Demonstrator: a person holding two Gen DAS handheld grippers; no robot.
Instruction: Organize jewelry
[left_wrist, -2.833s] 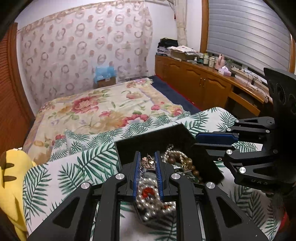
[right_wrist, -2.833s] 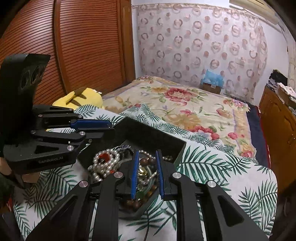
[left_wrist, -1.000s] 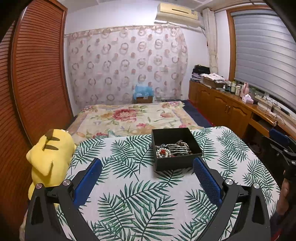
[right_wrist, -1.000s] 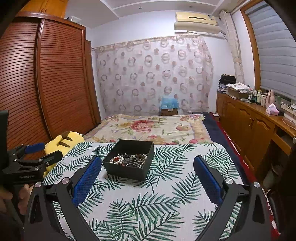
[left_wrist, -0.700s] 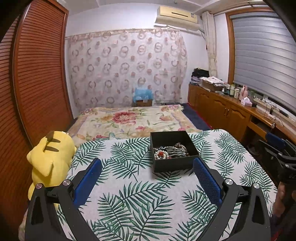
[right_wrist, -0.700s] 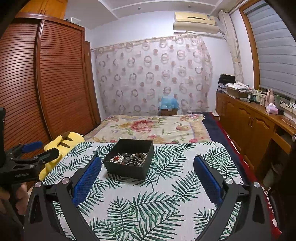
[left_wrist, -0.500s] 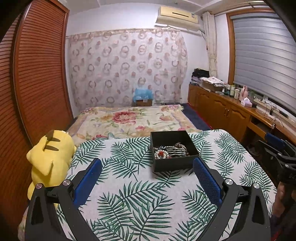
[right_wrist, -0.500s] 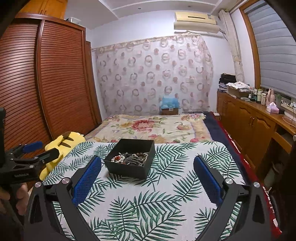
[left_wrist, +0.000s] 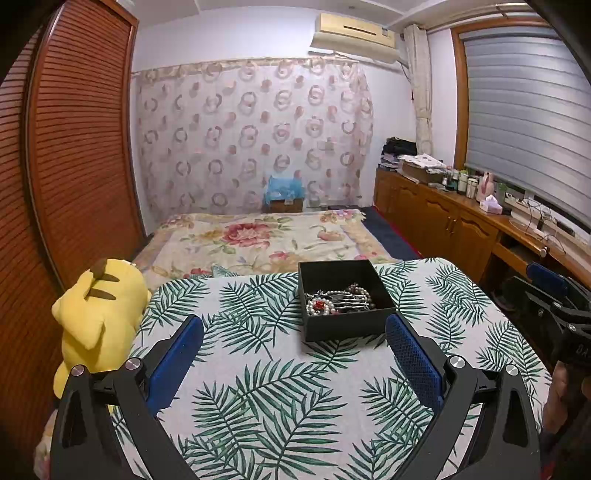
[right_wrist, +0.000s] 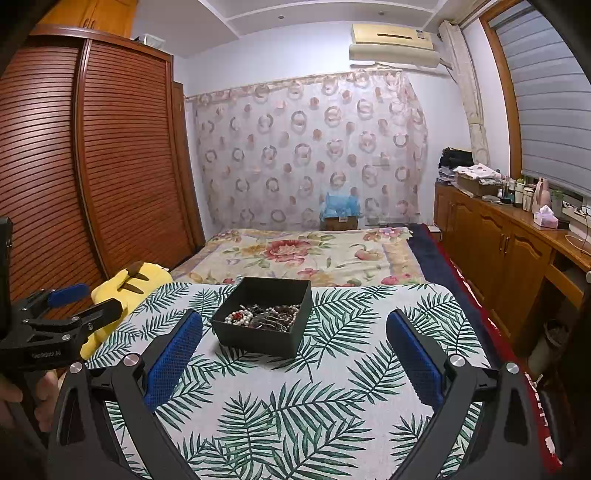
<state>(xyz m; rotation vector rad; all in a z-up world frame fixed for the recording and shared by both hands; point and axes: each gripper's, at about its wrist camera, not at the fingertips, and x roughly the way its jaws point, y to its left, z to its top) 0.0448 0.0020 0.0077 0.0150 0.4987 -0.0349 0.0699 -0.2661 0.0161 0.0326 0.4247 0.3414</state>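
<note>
A black open box (left_wrist: 345, 325) stands on the palm-leaf tablecloth (left_wrist: 258, 387); it also shows in the right wrist view (right_wrist: 258, 338). Inside lies a heap of jewelry (left_wrist: 338, 301): pearl strands, a red piece, dark beads and a metal clip, also seen in the right wrist view (right_wrist: 264, 315). My left gripper (left_wrist: 293, 356) is open and empty, held back from the box. My right gripper (right_wrist: 293, 356) is open and empty, also held back. Each gripper shows at the edge of the other's view, the right (left_wrist: 554, 306) and the left (right_wrist: 66, 306).
A yellow plush toy (left_wrist: 98, 314) sits at the table's left edge. Beyond the table lies a bed with a floral cover (left_wrist: 258, 240). A wooden wardrobe (right_wrist: 92, 166) stands on the left, a wooden sideboard (right_wrist: 509, 243) on the right.
Both grippers let go of jewelry in the box, opened wide and pulled back and up from it. In the last second they have hardly moved.
</note>
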